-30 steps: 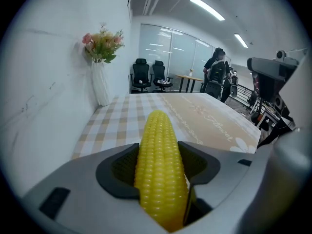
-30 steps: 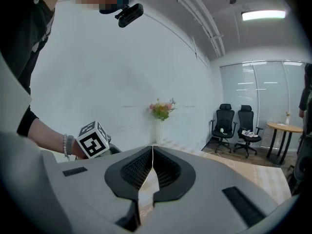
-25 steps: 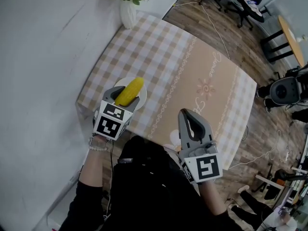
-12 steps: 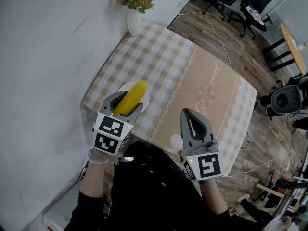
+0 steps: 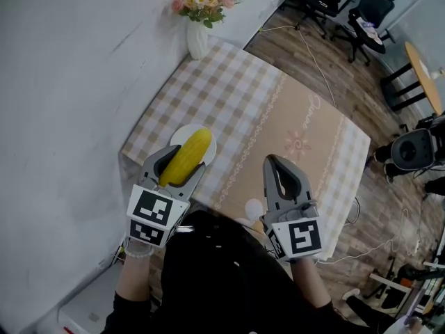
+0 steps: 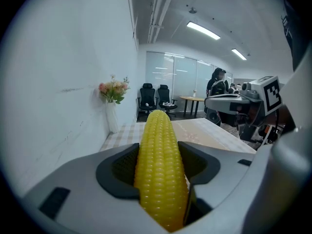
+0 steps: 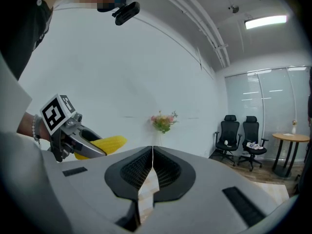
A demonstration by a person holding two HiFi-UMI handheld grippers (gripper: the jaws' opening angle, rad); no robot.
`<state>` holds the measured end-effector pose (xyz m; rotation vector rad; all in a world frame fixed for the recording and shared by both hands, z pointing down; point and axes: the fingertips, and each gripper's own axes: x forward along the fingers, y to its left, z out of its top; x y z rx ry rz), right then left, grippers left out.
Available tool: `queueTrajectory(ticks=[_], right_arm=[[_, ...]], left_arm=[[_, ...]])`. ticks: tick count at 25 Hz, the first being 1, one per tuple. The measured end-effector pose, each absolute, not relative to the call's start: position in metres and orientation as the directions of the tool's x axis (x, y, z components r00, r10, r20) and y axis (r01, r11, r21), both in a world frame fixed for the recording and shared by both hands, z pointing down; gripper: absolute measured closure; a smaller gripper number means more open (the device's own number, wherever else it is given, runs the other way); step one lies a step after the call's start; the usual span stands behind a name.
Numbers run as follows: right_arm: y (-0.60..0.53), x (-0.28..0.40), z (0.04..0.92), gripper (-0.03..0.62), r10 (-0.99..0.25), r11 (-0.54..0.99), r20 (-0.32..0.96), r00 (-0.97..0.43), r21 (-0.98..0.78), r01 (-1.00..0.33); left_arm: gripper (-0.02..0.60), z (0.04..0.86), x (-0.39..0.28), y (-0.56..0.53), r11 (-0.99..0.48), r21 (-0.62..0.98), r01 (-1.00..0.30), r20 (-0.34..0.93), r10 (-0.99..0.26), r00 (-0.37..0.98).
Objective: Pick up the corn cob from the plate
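The left gripper (image 5: 182, 161) has its fingers pinching the yellow corn cob (image 5: 188, 155) along its lower half, the kernelled tip jutting out past the fingertips. In the head view the cob lies over the near part of the white plate (image 5: 176, 133), which sits at the near left corner of the checked bench (image 5: 278, 110); the right gripper view shows the cob held up against the pale wall. The right gripper (image 5: 276, 163) hovers over the bench's near edge, its fingers pressed together with nothing between them. A white vase of flowers (image 5: 197, 39) stands at the far left corner.
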<state>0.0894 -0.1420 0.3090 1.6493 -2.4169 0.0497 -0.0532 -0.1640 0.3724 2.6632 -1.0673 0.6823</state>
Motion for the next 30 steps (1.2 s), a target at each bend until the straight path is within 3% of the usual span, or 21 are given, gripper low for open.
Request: queueTrajectory(ticks=[30], right_arm=[[-0.147, 0.082, 0.311, 0.551, -0.904, 0.401, 0.202, -0.377, 0.094, -0.911]], left_arm=[[0.324, 0.353, -0.068, -0.147, -0.697, -0.034, -0.716, 0.455, -0.649, 0.610]])
